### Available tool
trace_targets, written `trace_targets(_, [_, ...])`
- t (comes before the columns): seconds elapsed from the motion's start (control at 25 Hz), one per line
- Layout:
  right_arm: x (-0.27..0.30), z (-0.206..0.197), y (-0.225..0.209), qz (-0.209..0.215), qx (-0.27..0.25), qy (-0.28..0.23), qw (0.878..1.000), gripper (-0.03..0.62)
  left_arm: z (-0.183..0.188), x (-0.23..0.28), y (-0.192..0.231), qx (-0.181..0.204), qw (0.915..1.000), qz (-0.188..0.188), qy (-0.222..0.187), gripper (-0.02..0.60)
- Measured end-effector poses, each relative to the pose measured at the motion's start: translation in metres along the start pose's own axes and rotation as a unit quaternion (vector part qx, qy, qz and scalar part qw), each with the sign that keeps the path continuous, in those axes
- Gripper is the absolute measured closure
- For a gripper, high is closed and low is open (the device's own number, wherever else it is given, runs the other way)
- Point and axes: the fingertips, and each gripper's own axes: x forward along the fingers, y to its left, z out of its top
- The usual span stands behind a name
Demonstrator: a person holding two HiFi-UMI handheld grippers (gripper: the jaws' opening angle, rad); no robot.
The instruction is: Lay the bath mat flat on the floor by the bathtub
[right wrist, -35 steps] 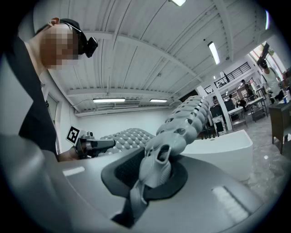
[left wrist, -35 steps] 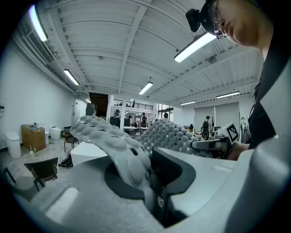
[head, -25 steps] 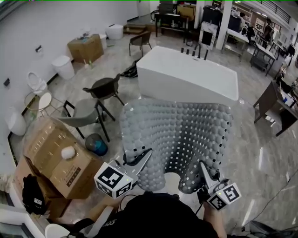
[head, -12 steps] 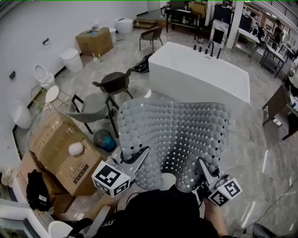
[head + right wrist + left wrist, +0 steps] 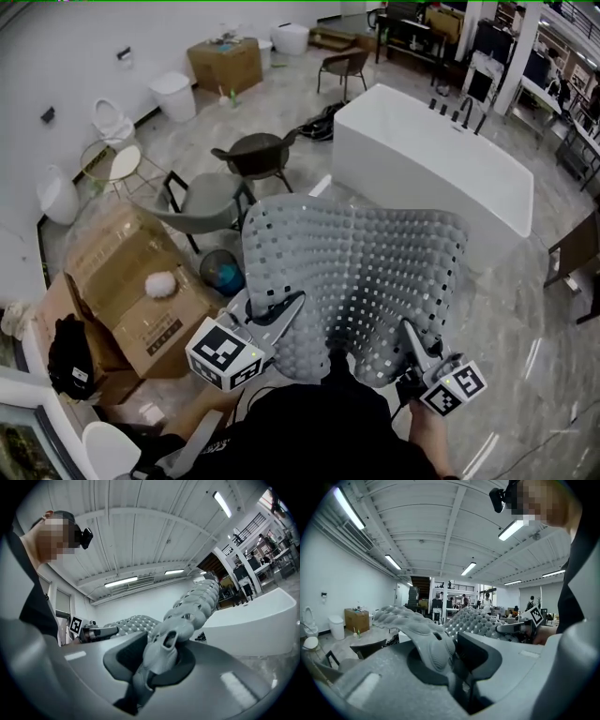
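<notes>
**Status.** My left gripper [image 5: 281,314] and right gripper [image 5: 412,339] each hold the near edge of the grey bath mat [image 5: 361,272], one toward each near corner. Both sets of jaws are nearly together and pinch a bunched fold of the rubber. The mat is held up off the floor [image 5: 525,319] and sags in the middle between the two grips. Its far edge points toward the white bathtub [image 5: 431,159].

**Hazards, as I judge them:**

1. **Slip at the right grip.** These jaws hold only a narrow fold of the edge. If the pinch slackens before the mat is down, that corner drops first and the mat lands skewed.
2. **Crease at the centre.** If the sagging middle meets the floor before the edges, it can fold under. Cause: my grippers are too close together, so the near edge is not taut.
3. **Far edge against the tub.** If I lower too far forward, the far edge rides up the bathtub wall and does not lie flat.
4. **Obstruction on the left.** The grey chair [image 5: 202,202] and the cardboard box [image 5: 122,281] stand near the mat's left side. If I drift left, the edge comes down on a chair leg.
5. **Early sticking.** The bumped surface looks grippy, so a wrong first contact may be hard to slide straight.
</notes>
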Motion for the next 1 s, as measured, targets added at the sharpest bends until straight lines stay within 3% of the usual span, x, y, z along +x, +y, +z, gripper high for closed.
trace_targets(0.48, [0.131,0.028,-0.096,0.061,0.025,0.02,0.998,0.548,0.022,0.093,0.103,-0.03,0.9981,0.05,0.018,0.509])
trace_targets(0.76, [0.173,0.066,-0.148,0.07,0.011,0.012,0.997,0.548,0.038,0.154,0.137,-0.026,0.998,0.055,0.014,0.509])
trace_targets(1.0, [0.21,0.073,-0.169,0.066,0.009,0.031,0.997,0.546,0.045,0.192,0.173,-0.035,0.9983,0.045,0.007,0.508])
